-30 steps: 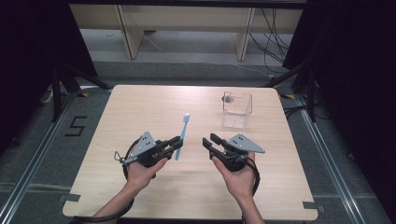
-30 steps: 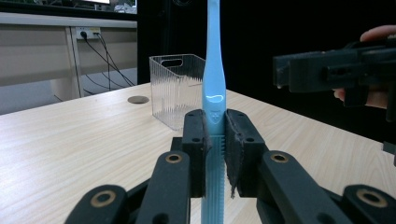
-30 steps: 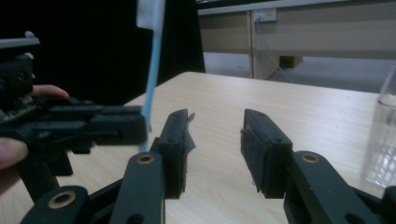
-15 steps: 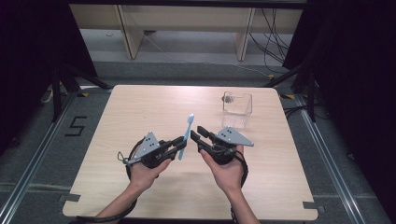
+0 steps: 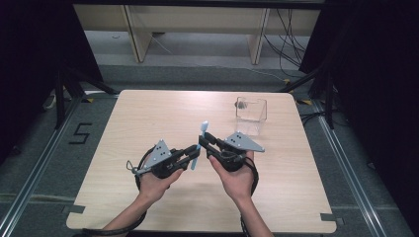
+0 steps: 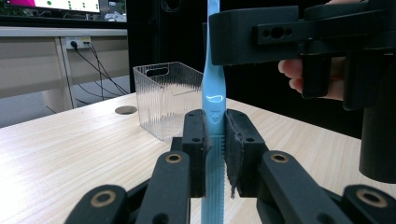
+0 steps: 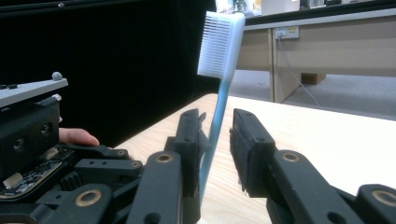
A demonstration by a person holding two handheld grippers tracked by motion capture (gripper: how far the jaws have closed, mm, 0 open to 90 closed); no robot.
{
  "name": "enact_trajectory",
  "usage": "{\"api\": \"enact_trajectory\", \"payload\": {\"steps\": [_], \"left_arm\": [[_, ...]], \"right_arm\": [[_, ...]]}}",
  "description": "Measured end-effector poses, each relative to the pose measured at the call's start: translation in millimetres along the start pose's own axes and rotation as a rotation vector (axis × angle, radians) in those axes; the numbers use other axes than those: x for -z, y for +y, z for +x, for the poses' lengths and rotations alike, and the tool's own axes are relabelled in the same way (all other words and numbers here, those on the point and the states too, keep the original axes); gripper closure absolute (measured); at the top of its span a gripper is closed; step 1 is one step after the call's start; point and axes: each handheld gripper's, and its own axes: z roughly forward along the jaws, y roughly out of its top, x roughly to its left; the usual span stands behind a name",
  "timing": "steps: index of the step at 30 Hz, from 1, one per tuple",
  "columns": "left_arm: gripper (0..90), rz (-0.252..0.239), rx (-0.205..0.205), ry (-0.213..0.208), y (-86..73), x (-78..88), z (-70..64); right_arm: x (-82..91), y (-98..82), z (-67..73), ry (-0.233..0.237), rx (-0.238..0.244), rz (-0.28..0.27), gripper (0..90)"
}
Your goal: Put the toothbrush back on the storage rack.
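Left gripper [image 5: 190, 154] pinches the toothbrush [image 5: 200, 140]; right gripper [image 5: 203, 142], jaws closing but still spread: we seat both pads before releasing.

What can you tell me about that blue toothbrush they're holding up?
The toothbrush is light blue plastic with a slim handle and white bristles at the top. It stands nearly upright above the table. The left gripper clamps its lower handle. The right gripper has just been closing around the neck; a gap remains beside one pad.

Black two-jaw grippers [image 5: 197, 154] (grey three-cornered plates, brass-ringed pivots)
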Motion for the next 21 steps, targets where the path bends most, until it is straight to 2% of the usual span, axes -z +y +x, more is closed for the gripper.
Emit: {"api": "enact_trajectory", "payload": {"steps": [5,8,12,15,16,17,21], "left_arm": [[78.2,-0.006,0.001,-0.002,0.5,-1.0,-1.5],[78.2,-0.002,0.004,-0.003,0.6,-1.6,-2.2],[78.2,0.001,0.001,-0.005,0.6,-2.5,-2.9],[78.1,0.002,0.005,-0.006,0.4,-3.5,-3.1],[78.1,0.004,0.005,-0.005,0.4,-3.8,-3.1],[78.1,0.006,0.005,-0.006,0.4,-4.0,-3.2],[78.1,0.008,0.003,-0.006,0.9,-5.1,-3.0]], "right_arm": [[-0.1,0.7,0.7,0.011,-0.015,-0.001,75.7],[-0.6,0.2,-0.1,-0.001,0.007,-0.009,78.1],[0.0,0.1,1.7,0.008,-0.011,-0.009,80.9],[-0.9,0.1,0.4,0.002,0.012,-0.014,83.0],[-0.7,0.1,0.6,0.004,0.01,-0.015,83.7],[0.4,0.1,3.0,0.012,-0.025,-0.016,84.5],[-0.5,0.1,3.7,0.01,0.018,-0.02,86.0]]}}
